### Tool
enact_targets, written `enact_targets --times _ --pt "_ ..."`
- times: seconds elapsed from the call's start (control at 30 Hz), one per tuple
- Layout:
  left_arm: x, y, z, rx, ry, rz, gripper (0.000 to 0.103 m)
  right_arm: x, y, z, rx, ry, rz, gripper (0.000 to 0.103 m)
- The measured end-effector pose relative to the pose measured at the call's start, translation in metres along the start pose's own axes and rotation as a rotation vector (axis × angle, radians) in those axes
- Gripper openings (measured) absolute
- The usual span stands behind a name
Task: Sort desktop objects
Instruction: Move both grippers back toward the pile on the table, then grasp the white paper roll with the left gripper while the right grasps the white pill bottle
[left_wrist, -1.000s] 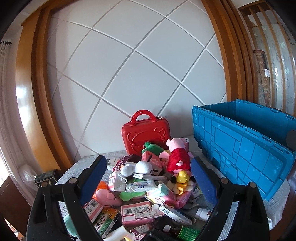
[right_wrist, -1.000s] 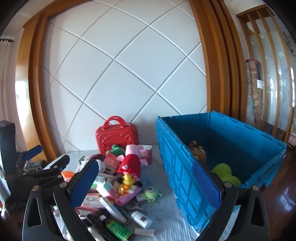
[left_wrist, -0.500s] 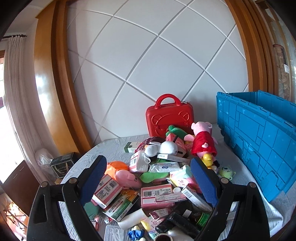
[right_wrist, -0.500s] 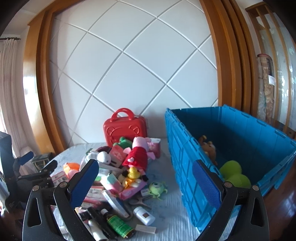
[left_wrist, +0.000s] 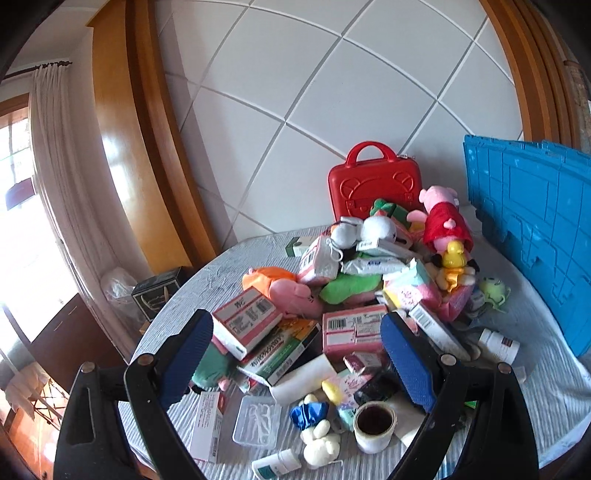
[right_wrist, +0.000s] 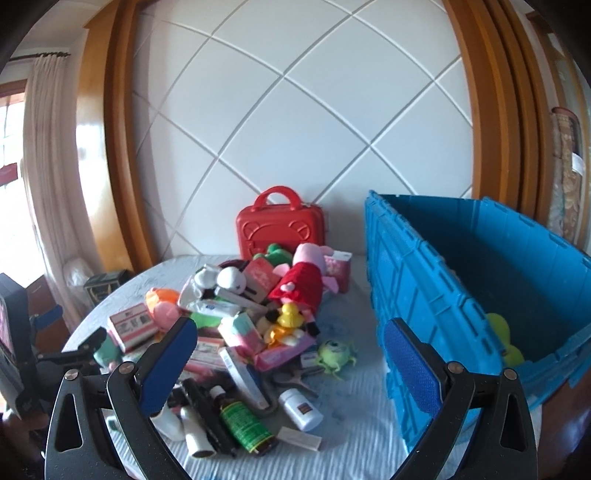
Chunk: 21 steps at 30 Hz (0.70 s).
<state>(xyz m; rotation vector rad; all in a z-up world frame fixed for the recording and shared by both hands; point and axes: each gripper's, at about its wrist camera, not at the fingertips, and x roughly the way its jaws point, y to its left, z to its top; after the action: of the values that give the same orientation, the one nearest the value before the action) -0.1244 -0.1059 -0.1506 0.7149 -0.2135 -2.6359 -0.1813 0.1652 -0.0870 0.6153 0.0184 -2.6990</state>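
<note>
The left tongs (left_wrist: 295, 354) stand wide open with nothing gripped, their blue pads hanging over the near part of the heap on the desk (left_wrist: 236, 258). Nearest to them lie a roll of tape (left_wrist: 373, 426), a clear plastic case (left_wrist: 257, 421), a blue and white soft toy (left_wrist: 314, 428) and a small white bottle (left_wrist: 277, 463). Between the pads sit a green and white box (left_wrist: 280, 350) with print too small to read and a pink box (left_wrist: 352, 326) showing a barcode. Just left of them lies a pink and white box (left_wrist: 245, 321) with a barcode; its writing is not legible.

The right tongs (right_wrist: 286, 363) are also spread wide and empty. In front of them lie a brown bottle with a green label (right_wrist: 245, 424), whose text cannot be read, and a white pill bottle (right_wrist: 300, 408) with a dark label. A little farther sits a green one-eyed toy (right_wrist: 334, 356), then a yellow duck (right_wrist: 289, 315) and a pink pig doll in a red dress (right_wrist: 303, 277) on top of the pile. A white plush (right_wrist: 231, 275) lies left of the doll.

To the right of the heap stands a blue crate (right_wrist: 424, 295), open, with a lime green ball (right_wrist: 498, 326) inside. At the back, against the white panelled wall (right_wrist: 295, 129), a red case (right_wrist: 280, 230) stands upright, embossed with a bear face.
</note>
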Motion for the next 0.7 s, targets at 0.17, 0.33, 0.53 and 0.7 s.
enact_targets --times 0.17,0.33,0.53,0.7 --pt "0.014 -0.012 -0.061 0.013 0.086 -0.014 0.093 0.026 0.009 -0.028 -0.043 0.046 0.035 0.102" --pt "0.028 -0.022 -0.105 0.01 0.121 -0.031 0.093 0.065 0.012 -0.061 -0.087 0.161 0.02 0.102" --pt "0.049 -0.031 -0.137 -0.004 0.15 -0.08 0.093 0.107 0.006 -0.095 -0.126 0.263 0.014 0.102" --pt "0.062 -0.038 -0.143 -0.007 0.15 -0.112 0.093 0.146 0.005 -0.119 -0.178 0.379 0.011 0.098"
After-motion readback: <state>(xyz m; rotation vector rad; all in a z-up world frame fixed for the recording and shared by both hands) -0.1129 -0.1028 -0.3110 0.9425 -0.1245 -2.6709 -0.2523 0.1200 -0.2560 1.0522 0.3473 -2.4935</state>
